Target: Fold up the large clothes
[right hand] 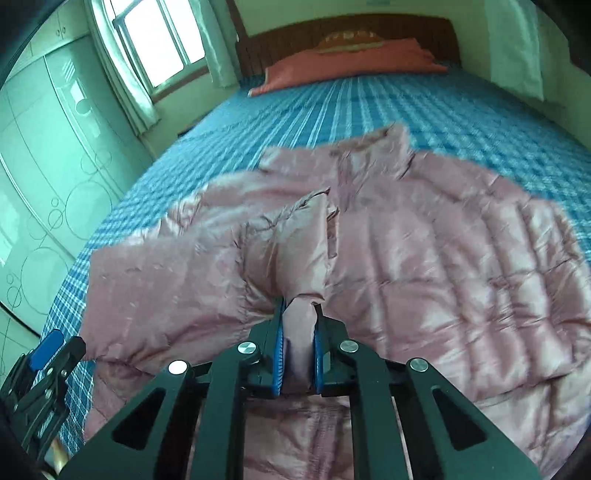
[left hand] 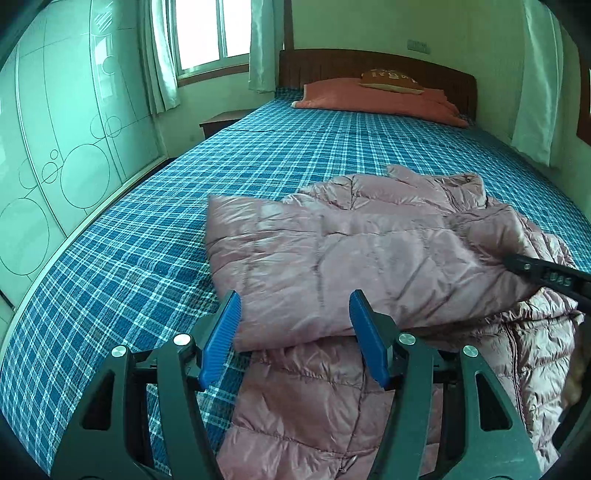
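Observation:
A pink quilted down jacket (left hand: 369,251) lies on the blue plaid bed (left hand: 147,229), collar toward the headboard, with its left sleeve folded across the body. My left gripper (left hand: 293,317) is open and empty, just above the jacket's near left edge. My right gripper (right hand: 299,325) is shut on a fold of the jacket's sleeve (right hand: 295,243) and holds it over the jacket's front (right hand: 443,251). The right gripper's arm shows at the right edge of the left wrist view (left hand: 546,275). The left gripper shows at the lower left of the right wrist view (right hand: 48,354).
A red folded blanket (left hand: 376,98) and a brown pillow (left hand: 391,79) lie at the wooden headboard (left hand: 332,64). A glass-fronted wardrobe (left hand: 66,129) runs along the bed's left side. A window with curtains (left hand: 207,33) and a nightstand (left hand: 218,122) stand at the far left.

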The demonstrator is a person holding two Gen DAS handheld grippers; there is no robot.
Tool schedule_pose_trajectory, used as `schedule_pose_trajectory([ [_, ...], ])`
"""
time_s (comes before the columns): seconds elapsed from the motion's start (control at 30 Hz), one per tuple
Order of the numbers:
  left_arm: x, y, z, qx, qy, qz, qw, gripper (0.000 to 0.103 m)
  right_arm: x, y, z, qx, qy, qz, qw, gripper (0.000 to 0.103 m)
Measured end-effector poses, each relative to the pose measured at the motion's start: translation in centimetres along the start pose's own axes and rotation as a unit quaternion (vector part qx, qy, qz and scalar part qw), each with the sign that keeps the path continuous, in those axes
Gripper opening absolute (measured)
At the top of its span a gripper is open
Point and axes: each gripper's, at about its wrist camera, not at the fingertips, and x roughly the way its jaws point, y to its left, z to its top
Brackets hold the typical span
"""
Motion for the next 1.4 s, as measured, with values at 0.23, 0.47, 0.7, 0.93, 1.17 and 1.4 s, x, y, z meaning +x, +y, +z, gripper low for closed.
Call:
schedule_pose_trajectory([
  [0.23,1.2,0.3,1.3,-0.003,-0.004,0.008,1.0000,0.068,-2.9,-8.8,1.2,0.022,-0.021,-0.085,0.996,0.012],
  [0.47,3.3,-1.6,1.7,0.020,0.008,0.006,0.9998,0.068,-1.3,-14.0,-0.3,0.048,0.029,-0.095,0.994,0.022],
  [0.7,6.8,-2.7,3.5,0.036,0.019,0.025,0.9989,0.068,-4.0,-11.7,1.8,0.026,-0.066,-0.143,0.987,0.055],
  [0.93,12.0,-3.3,4.8,0.033,0.059,0.054,0.9963,0.068,3.7,-11.6,3.7,0.016,0.000,-0.132,0.991,0.055],
  [1.17,12.3,-2.9,4.4,0.025,0.066,0.063,0.9955,0.068,3.3,-10.6,2.5,-0.015,-0.002,-0.152,0.988,0.055],
  [1.4,10.2,-4.0,2.5,0.035,0.051,0.026,0.9977,0.068,2.6,-10.2,-1.3,-0.051,0.008,-0.173,0.984,0.055],
])
